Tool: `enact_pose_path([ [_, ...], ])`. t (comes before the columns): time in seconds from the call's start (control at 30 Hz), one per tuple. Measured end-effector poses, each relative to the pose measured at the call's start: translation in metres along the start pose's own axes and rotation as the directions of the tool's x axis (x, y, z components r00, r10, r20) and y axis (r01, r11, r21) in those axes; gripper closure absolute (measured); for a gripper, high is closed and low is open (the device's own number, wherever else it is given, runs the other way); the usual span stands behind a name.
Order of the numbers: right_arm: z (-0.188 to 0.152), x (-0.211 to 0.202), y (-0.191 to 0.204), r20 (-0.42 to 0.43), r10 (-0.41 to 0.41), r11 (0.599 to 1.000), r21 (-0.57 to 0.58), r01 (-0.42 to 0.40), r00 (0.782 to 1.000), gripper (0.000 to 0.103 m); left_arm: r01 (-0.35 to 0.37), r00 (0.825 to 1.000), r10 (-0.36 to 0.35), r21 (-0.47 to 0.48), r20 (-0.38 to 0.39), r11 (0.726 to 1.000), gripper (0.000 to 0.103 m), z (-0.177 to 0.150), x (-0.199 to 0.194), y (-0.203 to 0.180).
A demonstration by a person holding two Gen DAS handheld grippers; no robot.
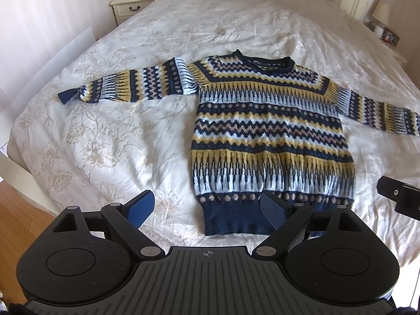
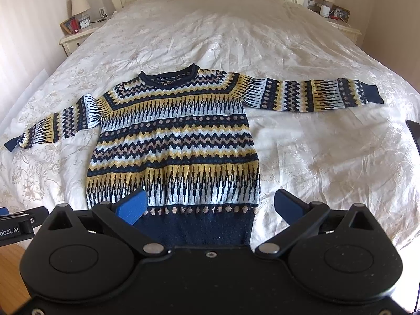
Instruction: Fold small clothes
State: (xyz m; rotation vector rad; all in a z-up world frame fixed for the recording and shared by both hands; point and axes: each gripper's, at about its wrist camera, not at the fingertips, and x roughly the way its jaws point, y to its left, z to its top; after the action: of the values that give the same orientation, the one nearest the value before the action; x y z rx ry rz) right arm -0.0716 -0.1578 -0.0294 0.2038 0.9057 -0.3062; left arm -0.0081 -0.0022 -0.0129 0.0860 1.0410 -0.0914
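Sweater laid flat on the bed, both claws wide and empty — no fold begun.

The sweater is spread face-up on the bed, sleeves out. A sleeve is best taken at its cuff and carried across the sweater's chest. The left claw and right claw hover level, just short of the sweater's hem.

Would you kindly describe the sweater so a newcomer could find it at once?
Start at the big bed with its cream floral bedspread. The sweater lies flat near the foot, both sleeves spread wide. It is the only garment there, banded in navy, yellow and white zigzags, with a navy hem.
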Motion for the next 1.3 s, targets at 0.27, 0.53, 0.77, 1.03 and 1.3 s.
enact_pose_path([
  [0.27, 0.0006, 0.0001, 0.0007, -0.001, 0.0, 1.0, 0.002, 0.0, 1.0, 0.001, -0.006, 1.0, 0.006, 0.01, -0.008, 1.0, 0.015, 0.0041, 0.0021, 0.0015],
  [0.53, 0.0014, 0.0049, 0.0058, -0.009, 0.005, 1.0, -0.009, -0.005, 1.0, 0.001, -0.007, 1.0, 0.008, 0.005, -0.018, 1.0, 0.015, 0.0046, 0.0038, 0.0042],
  [0.77, 0.0011, 0.0048, 0.0057, -0.017, 0.007, 1.0, -0.014, -0.007, 1.0, 0.001, -0.013, 1.0, 0.013, 0.002, -0.028, 1.0, 0.015, 0.0051, 0.0047, 0.0033],
  [1.03, -0.0009, 0.0061, 0.0042, -0.027, 0.009, 1.0, -0.007, -0.009, 1.0, 0.001, -0.011, 0.999, 0.011, 0.013, -0.033, 1.0, 0.015, 0.0049, 0.006, 0.001],
  [1.3, -0.0015, 0.0068, 0.002, -0.035, 0.012, 1.0, 0.006, -0.012, 0.999, 0.001, -0.008, 0.999, 0.009, 0.016, -0.035, 1.0, 0.015, 0.0038, 0.0076, 0.0004],
])
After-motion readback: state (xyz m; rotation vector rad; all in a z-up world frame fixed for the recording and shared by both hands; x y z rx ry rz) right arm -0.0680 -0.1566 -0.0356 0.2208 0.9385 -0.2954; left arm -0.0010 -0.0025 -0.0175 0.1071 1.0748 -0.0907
